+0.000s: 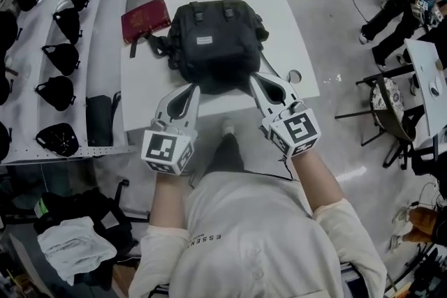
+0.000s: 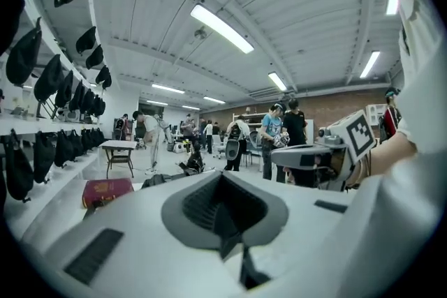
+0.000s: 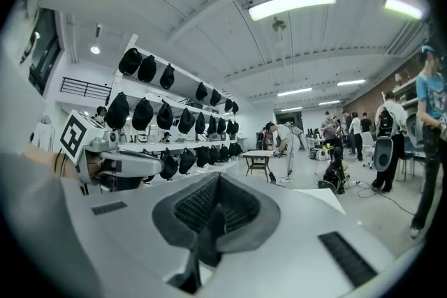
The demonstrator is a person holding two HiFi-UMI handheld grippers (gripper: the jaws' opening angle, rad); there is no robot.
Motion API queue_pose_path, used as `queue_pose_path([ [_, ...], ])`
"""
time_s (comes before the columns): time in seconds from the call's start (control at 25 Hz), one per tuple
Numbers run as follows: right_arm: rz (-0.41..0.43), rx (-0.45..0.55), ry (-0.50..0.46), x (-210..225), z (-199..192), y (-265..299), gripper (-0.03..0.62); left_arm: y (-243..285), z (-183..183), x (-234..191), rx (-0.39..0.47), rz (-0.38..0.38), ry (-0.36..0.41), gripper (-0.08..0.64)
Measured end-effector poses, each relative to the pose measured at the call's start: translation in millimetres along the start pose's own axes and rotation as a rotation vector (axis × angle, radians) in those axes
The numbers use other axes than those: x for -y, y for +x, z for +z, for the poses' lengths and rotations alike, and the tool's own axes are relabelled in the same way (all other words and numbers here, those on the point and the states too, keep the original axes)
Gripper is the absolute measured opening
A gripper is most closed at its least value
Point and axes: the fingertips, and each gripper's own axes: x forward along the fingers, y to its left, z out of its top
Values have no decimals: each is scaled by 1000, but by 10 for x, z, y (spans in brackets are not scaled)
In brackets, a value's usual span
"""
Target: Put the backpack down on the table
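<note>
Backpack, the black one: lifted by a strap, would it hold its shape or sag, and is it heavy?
Likely floppy: the backpack is soft fabric with loose straps trailing on the table, so it should sag and swing. Its bulging body suggests contents, so perhaps some weight. Fabric seems unlikely to slide or roll.

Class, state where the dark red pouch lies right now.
Head view: the dark red pouch lies on the white table, just left of the black backpack.
</note>
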Motion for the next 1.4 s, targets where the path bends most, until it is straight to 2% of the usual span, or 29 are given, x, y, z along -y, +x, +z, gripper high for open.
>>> queue_pose_path([
  [0.16,8,21,-50,-109,86,-11,15,-119,75,1,10,-24,21,3],
  [0.36,13,36,-48,-180,163,-52,15,-258,222,8,43,-39,53,3],
  [0.6,27,67,-74,-255,302,-36,14,-302,317,-18,74,-41,50,3],
  [1.04,27,41,-65,-332,269,-52,14,-356,360,-45,88,-30,59,3],
  [1.4,0,48,-48,-290,287,-85,14,-371,337,14,56,-32,95,3],
])
